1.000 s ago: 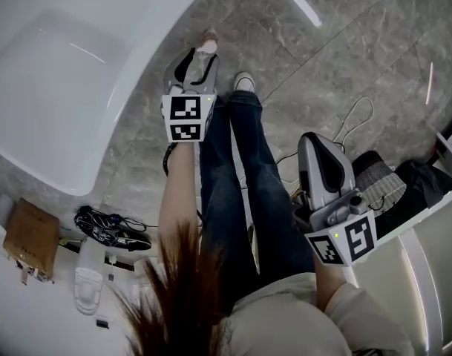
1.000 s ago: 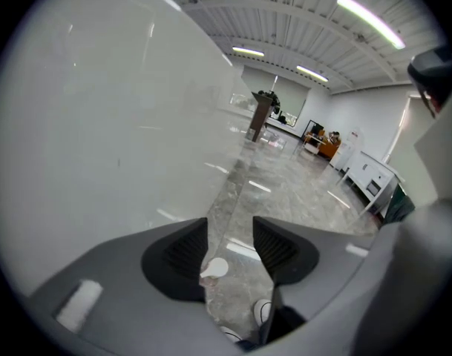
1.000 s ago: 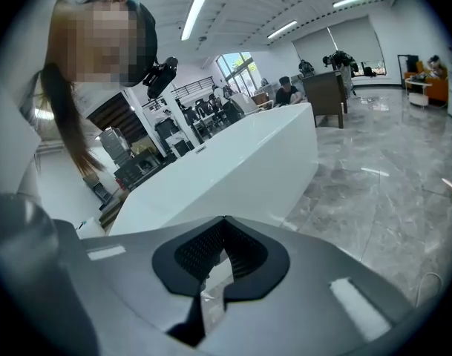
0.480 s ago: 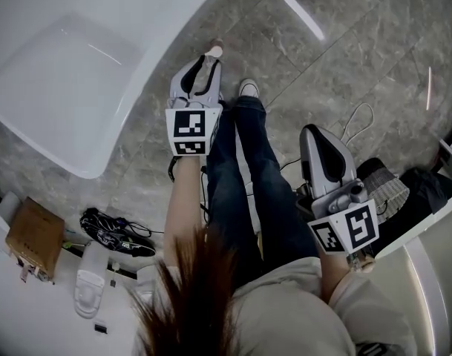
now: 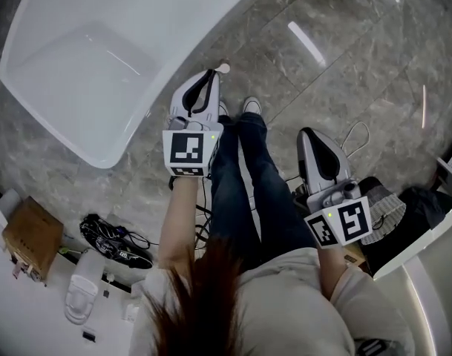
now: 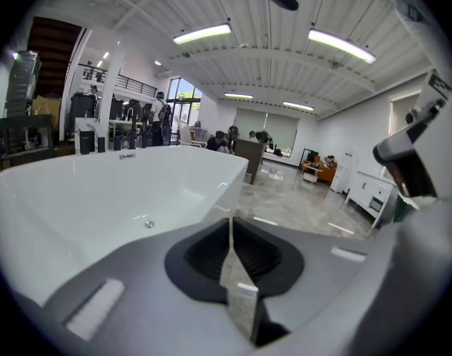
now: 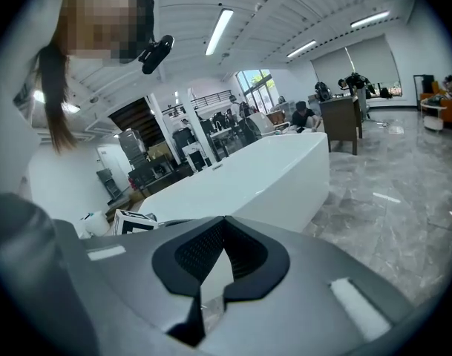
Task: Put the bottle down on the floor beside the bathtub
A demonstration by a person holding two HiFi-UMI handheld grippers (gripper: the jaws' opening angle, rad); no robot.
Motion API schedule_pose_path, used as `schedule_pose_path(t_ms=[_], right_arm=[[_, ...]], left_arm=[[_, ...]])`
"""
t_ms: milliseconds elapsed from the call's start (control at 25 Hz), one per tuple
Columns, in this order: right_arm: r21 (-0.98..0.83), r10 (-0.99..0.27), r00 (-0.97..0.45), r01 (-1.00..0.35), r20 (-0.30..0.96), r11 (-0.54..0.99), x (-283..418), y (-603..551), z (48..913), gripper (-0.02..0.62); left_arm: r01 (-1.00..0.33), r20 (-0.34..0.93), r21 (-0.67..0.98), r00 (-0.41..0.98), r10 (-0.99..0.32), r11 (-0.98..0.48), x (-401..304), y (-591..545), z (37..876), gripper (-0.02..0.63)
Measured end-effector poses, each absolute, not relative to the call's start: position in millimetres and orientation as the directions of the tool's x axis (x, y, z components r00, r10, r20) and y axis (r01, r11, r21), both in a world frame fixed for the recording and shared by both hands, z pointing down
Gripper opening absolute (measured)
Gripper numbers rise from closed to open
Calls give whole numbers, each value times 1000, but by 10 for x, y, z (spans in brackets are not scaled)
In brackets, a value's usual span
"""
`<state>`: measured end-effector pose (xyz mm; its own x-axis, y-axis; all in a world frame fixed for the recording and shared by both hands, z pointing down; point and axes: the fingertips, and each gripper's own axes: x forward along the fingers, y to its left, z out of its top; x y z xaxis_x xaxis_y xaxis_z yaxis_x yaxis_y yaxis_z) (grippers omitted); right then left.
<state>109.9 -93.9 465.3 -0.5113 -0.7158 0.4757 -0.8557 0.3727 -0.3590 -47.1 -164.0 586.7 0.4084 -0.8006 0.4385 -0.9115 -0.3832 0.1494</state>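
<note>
1. The grey marble floor point(image 5: 337, 73) fills most of the head view
2. The white bathtub point(image 5: 188, 21) takes up the upper left of that view. In the left gripper view its basin point(image 6: 99, 191) lies close ahead, and in the right gripper view it point(image 7: 263, 173) stands further off
3. We stand beside the tub, our legs in blue jeans point(image 5: 248, 176) and a white sneaker point(image 5: 250, 105) on the floor
4. A cardboard box point(image 5: 29, 236) sits at the lower left, next to a tangle of black cable point(image 5: 110, 236)
5. The left gripper point(image 5: 211, 74) is held over the floor between the tub's outer wall and our legs. Its jaws point(image 6: 231, 221) have just been closing and now meet, leaving only a thin slit with nothing between them
6. The right gripper point(image 5: 309, 132) is to the right of our legs, well apart from the tub. Its jaws point(image 7: 224, 219) are together at the tips and hold nothing
7. Only the pale round top of the bottle point(image 5: 224, 68) shows. It is on the floor just beyond the left gripper's tip, near the tub's wall and outside the jaws
</note>
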Motion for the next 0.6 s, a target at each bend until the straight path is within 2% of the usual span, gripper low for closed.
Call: schedule_pose_path(t_ms=[200, 600], right_arm=[[-337, -709, -536, -843, 459, 419, 1035, -923, 4381, -2], [-293, -682, -586, -810, 438, 508, 987, -872, 3704, -2]], left_arm=[[-913, 406, 169, 408, -818, -372, -566, -1659, 5416, 49], [-961, 328, 152, 269, -906, -230, -1071, -1486, 4238, 49]])
